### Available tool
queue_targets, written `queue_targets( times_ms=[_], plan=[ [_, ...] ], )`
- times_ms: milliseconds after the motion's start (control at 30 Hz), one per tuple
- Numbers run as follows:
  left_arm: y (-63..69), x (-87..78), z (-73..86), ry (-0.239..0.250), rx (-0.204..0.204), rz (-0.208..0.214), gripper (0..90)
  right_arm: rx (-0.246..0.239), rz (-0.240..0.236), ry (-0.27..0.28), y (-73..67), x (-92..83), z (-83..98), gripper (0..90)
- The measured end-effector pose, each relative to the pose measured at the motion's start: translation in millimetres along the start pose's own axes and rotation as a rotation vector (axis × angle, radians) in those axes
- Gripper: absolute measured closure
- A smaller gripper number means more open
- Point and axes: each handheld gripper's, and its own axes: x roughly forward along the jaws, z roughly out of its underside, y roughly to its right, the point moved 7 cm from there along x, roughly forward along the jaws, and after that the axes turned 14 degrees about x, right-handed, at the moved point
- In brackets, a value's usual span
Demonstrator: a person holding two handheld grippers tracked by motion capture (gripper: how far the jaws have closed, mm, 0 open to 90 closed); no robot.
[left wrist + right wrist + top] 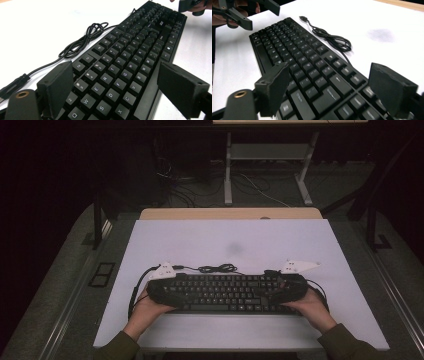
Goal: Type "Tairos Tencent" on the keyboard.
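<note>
Keyboard (226,293), black, wired, lying flat at the near edge of the white table (230,245): judged rigid, moderately light, keycaps slick and poppable, so grip the short end frames, where left claw (161,287) and right claw (290,286) hover open, holding nothing.

One black keyboard (227,292) lies on one white worktop (235,240), reaching from the left gripper (161,287) at one end to the right gripper (292,284) at the other: two grippers in all, one in each of two hands. Each gripper carries two black jaws, four jaws counted, both pairs standing apart over the keys. One black cable (217,268) sits in a single loose coil just beyond the keyboard, between the two grippers, ending in one plug (303,18). One grey smudge (235,249) marks the worktop farther out, well past the coil. Two green sleeves enter at the near edge.
</note>
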Motion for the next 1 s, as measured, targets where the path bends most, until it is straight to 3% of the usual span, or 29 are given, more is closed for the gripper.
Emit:
queue_targets(
  times_ms=[367,733,1000],
  plan=[
    [1.0,-6.5,10.4,-0.014,-0.024,-0.001,0.0,0.018,0.023,0.008,12.5,-27.1,14.8,16.4],
    [0.0,-8.4,8.8,-0.011,-0.018,-0.013,0.0,0.029,0.046,0.011,21.4,-44.5,26.2,14.9],
    [0.0,-8.3,8.9,-0.010,-0.022,-0.010,0.0,0.030,0.047,0.015,22.0,-47.5,27.8,14.9]
  ],
)
